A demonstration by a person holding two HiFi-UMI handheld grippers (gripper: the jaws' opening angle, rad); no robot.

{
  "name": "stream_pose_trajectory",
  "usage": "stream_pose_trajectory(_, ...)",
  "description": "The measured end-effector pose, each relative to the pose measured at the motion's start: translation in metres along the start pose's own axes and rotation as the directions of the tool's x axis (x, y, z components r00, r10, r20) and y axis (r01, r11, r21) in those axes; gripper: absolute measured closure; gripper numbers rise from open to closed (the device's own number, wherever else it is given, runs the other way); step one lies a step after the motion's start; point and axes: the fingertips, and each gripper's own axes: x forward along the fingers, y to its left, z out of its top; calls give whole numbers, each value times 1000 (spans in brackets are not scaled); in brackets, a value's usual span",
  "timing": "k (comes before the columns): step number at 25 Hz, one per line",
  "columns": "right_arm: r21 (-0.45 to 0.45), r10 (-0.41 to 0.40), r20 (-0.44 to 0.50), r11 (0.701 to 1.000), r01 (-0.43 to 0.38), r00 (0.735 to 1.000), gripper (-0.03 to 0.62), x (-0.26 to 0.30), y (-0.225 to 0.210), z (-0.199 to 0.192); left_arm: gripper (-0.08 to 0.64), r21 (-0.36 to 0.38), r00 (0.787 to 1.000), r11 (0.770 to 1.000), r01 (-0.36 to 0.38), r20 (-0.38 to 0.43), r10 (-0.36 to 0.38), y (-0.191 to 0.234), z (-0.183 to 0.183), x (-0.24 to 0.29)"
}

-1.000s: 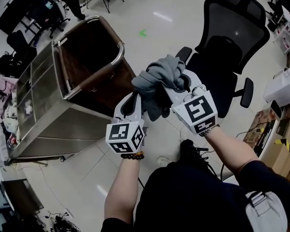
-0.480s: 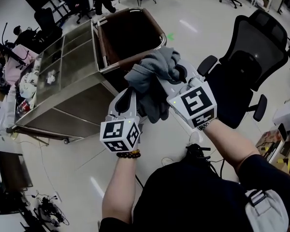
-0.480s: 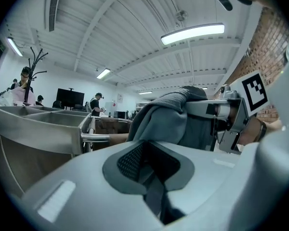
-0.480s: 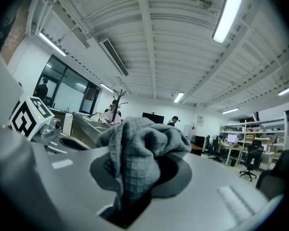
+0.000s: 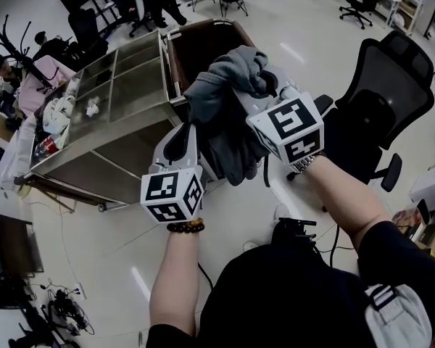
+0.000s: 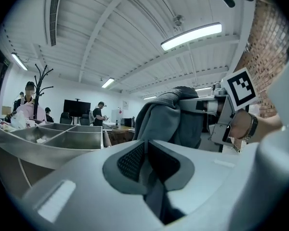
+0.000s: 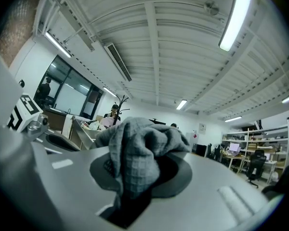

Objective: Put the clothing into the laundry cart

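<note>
A bundle of grey clothing (image 5: 228,100) hangs between my two raised grippers, in front of the laundry cart's brown bag (image 5: 203,46). My right gripper (image 5: 264,87) is shut on the top of the bundle; in the right gripper view the waffle-knit cloth (image 7: 135,153) bulges out of the right gripper (image 7: 135,172). My left gripper (image 5: 191,127) holds the bundle's left side. In the left gripper view the left gripper (image 6: 145,154) has its pads together on a thin dark fold, and the rest of the clothing (image 6: 168,117) hangs just ahead.
The steel cart (image 5: 109,96) has several open tray compartments left of the bag, holding small items. A black office chair (image 5: 380,100) stands to the right. People stand and sit at desks beyond the cart. Cables lie on the floor by the person's feet.
Both grippers have carried the clothing up and toward the cart. The bag opening now lies right behind the bundle, and the chair has slid off to the right.
</note>
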Motion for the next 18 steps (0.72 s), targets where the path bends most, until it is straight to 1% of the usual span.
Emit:
stream_pose_trajectory(5, -4, 4, 3, 1000, -4, 1000, 492, 14, -8, 28, 537, 1, 1000, 1000, -24, 0, 24, 9, 17, -6)
stream_pose_trajectory(10, -16, 4, 10, 1000, -4, 1000, 492, 30, -26, 47, 537, 7, 999, 999, -35, -5, 35, 10, 22, 1)
stream_pose_trajectory(16, -16, -1, 35, 1000, 1, 999, 491, 74, -64, 61, 537, 19, 999, 999, -40, 11, 40, 26, 25, 38)
stream_pose_trajectory(18, -19, 0, 48, 1000, 1, 999, 491, 84, -70, 71, 537, 30, 999, 999, -40, 20, 40, 27, 29, 44)
